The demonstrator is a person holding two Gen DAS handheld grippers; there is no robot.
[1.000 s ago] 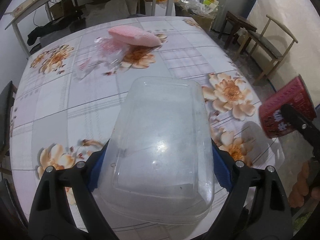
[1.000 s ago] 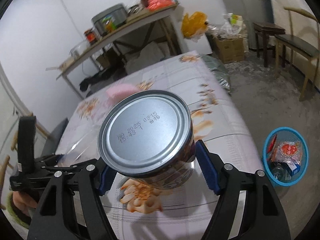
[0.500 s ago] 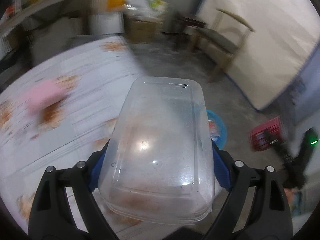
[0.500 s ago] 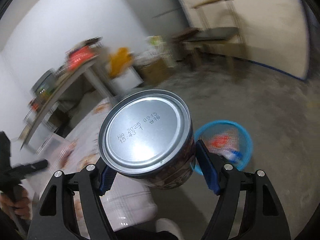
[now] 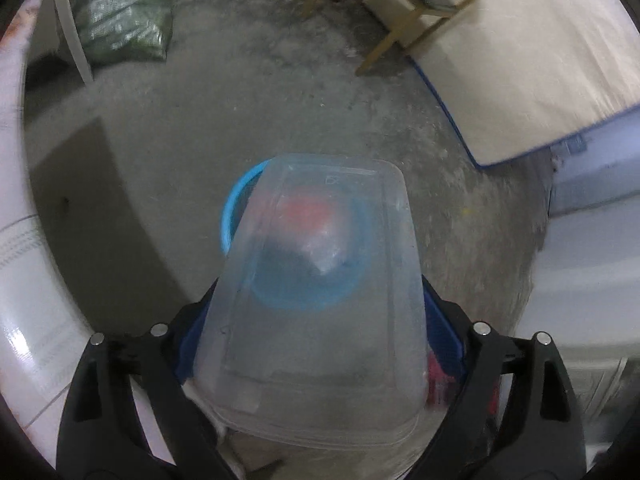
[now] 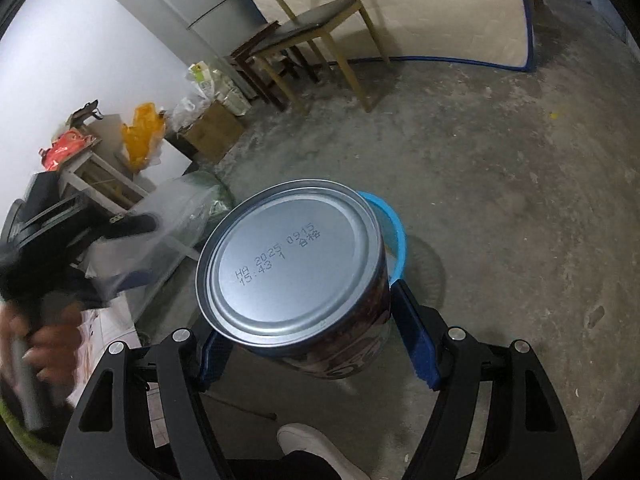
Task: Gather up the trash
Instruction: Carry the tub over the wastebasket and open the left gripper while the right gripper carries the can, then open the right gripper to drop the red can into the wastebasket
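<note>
My left gripper is shut on a clear plastic container and holds it above the blue trash basket on the concrete floor. Red and white trash shows blurred through the plastic. My right gripper is shut on a metal can, bottom end toward the camera, over the same blue basket, whose rim shows behind the can. The left gripper with the container appears blurred at the left of the right wrist view.
The white table edge runs down the left. A wooden chair, a cardboard box, a green bag and a mattress against the wall stand around. My shoe is below the can.
Both grippers swung away from the floral table toward the floor and now hang over the blue basket, each still holding its item.
</note>
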